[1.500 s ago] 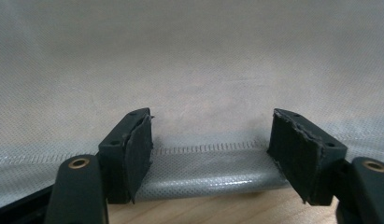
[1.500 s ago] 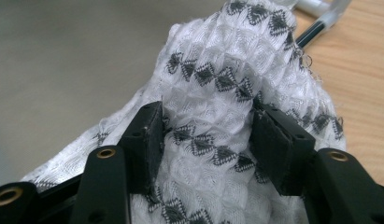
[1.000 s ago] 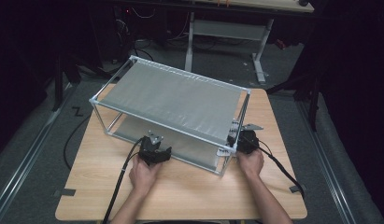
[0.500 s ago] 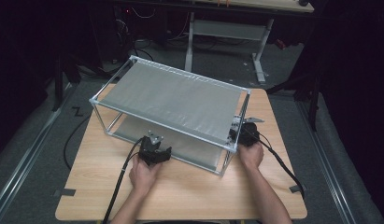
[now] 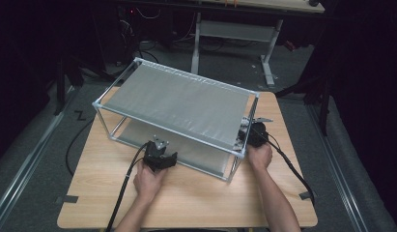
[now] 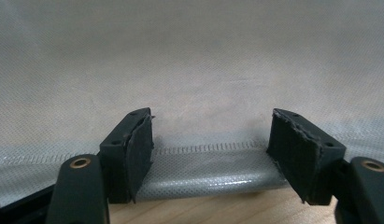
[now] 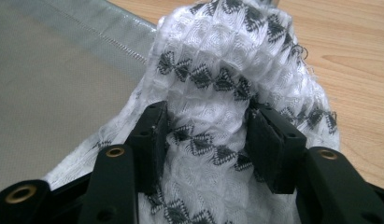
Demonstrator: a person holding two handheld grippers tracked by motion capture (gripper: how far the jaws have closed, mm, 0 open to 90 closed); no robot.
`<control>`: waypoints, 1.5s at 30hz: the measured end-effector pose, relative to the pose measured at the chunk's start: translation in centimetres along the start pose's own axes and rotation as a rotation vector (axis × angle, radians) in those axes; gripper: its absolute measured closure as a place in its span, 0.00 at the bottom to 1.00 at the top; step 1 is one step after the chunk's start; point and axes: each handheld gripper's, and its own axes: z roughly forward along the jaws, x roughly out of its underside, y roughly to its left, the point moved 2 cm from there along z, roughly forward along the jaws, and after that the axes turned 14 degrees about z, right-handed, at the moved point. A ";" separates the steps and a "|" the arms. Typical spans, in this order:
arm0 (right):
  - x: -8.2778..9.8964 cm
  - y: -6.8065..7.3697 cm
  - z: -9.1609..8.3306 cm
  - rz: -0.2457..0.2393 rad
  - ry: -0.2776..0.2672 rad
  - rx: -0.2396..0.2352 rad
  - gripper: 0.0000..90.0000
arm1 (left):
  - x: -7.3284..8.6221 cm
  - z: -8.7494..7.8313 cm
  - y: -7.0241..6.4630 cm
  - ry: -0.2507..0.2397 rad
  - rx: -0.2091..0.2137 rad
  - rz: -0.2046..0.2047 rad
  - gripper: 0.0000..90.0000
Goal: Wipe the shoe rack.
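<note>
Between right gripper (image 7: 206, 140) pads, crinkled white cloth (image 7: 236, 70), seemingly pinched.

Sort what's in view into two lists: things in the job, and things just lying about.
In the job:
- white patterned cloth, bunched between the right gripper jaws
- two-tier fabric rack
- left gripper, open at the lower shelf's hem

Lying about:
- tape marks on the table
- metal stand behind

Black hand-held gripper (image 5: 160, 159), brass rivets
</note>
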 end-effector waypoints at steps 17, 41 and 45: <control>4.3 1.4 -4.2 -0.082 0.038 -0.143 0.60 | 0.0 0.0 0.0 0.003 -0.001 0.004 0.35; 8.7 3.3 -8.9 -0.212 0.044 -0.232 0.67 | 0.1 -0.1 0.0 -0.001 0.006 0.008 0.36; 8.5 3.1 -9.0 -0.231 0.039 -0.220 0.73 | 0.1 -0.1 0.0 -0.001 0.007 0.010 0.36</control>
